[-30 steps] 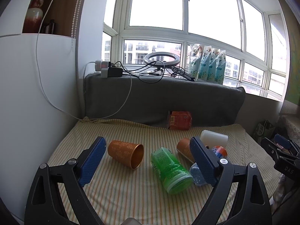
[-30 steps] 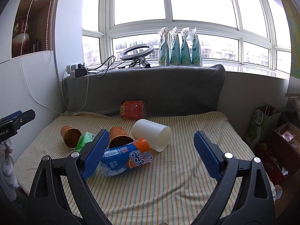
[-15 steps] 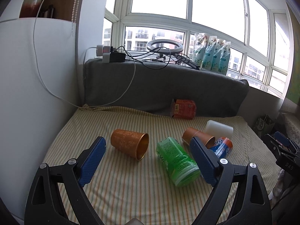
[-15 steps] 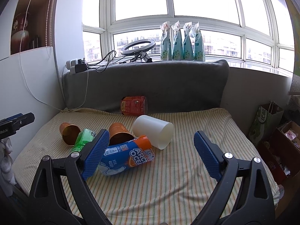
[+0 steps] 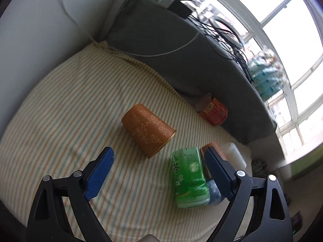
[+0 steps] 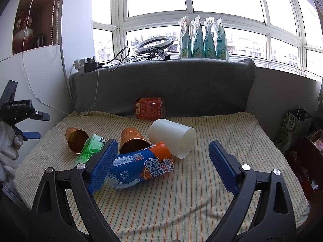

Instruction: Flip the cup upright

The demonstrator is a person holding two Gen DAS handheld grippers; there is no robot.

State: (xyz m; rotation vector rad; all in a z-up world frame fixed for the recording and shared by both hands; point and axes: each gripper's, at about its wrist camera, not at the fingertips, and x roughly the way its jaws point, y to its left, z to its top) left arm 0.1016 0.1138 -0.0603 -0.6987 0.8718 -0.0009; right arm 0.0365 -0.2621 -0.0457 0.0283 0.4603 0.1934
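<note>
We saw the patterned orange cup (image 5: pixel 148 130) lying on its side on the striped bed (image 5: pixel 60 109), ahead of our left claw (image 5: pixel 159 171), whose fingers stood apart and empty. Our right claw (image 6: pixel 161 161) also gaped empty, over a blue-and-orange bottle (image 6: pixel 141 166) reading "ARCTIC OCEAN" and "480", touching a second orange cup (image 6: pixel 132 142).

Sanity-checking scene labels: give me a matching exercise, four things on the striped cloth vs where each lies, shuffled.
Things:
1. orange patterned cup
2. white cup
3. red can
4. blue bottle

Places:
A. against the grey cushion at the back
B. nearest the right tongs, label up
C. on its side, ahead of the open left tongs
D. on its side, just behind the blue bottle

Pairs: 1-C, 2-D, 3-A, 4-B
</note>
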